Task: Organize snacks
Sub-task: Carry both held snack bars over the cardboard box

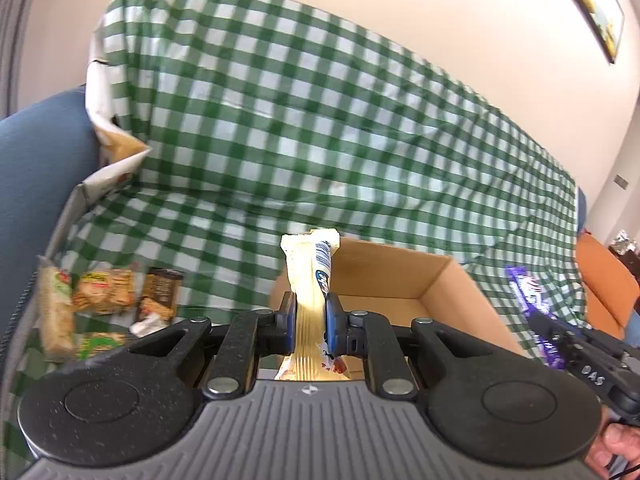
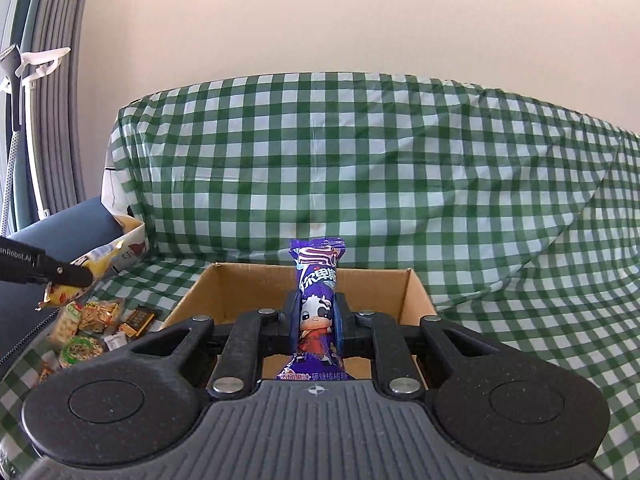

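Snacks [image 2: 96,320] piled left of cardboard box [image 2: 416,296] on checked cloth [image 2: 360,168]. L gripper [image 1: 311,324] pinches yellow packet [image 1: 310,280], R gripper [image 2: 316,324] pinches purple packet [image 2: 317,292], both above box.

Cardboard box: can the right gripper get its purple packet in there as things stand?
Probably yes. The right gripper, shut on the purple packet, points at the cardboard box, whose top is open and whose visible inside looks bare. The left gripper with its yellow packet is off to the side, not across the opening.
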Demonstrator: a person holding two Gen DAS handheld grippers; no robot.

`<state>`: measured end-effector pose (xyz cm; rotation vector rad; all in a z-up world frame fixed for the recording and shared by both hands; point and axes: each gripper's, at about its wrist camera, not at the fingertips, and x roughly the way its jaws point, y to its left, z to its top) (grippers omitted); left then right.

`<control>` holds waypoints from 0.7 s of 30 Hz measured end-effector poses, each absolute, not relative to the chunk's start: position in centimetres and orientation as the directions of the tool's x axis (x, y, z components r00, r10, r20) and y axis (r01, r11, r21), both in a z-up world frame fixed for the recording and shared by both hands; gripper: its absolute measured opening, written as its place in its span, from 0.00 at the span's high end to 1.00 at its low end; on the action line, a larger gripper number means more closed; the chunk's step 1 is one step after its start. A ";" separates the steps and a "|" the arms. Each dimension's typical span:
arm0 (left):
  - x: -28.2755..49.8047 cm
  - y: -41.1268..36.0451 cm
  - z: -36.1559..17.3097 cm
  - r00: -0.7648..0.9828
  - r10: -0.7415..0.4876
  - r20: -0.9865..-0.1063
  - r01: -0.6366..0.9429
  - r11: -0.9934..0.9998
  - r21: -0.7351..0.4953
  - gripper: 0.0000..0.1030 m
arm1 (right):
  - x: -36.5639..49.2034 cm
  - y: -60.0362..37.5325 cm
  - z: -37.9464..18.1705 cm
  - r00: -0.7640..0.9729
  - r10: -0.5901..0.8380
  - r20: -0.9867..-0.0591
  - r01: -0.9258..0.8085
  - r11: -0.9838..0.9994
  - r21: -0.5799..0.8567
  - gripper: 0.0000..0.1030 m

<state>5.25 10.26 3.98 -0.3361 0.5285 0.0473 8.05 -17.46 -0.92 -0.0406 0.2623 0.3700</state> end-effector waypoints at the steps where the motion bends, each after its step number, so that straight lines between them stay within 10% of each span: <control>1: 5.3 9.7 4.0 0.866 -0.047 -0.497 -0.120 0.947 -0.299 0.85 | 7.9 -17.7 -1.0 0.900 0.346 -0.264 -0.358 0.934 0.005 0.84; 21: 5.9 2.7 3.1 0.871 -0.142 -0.470 0.029 0.970 -0.241 0.85 | 8.0 -16.8 -1.3 0.913 0.301 -0.276 -0.324 0.945 -0.042 0.84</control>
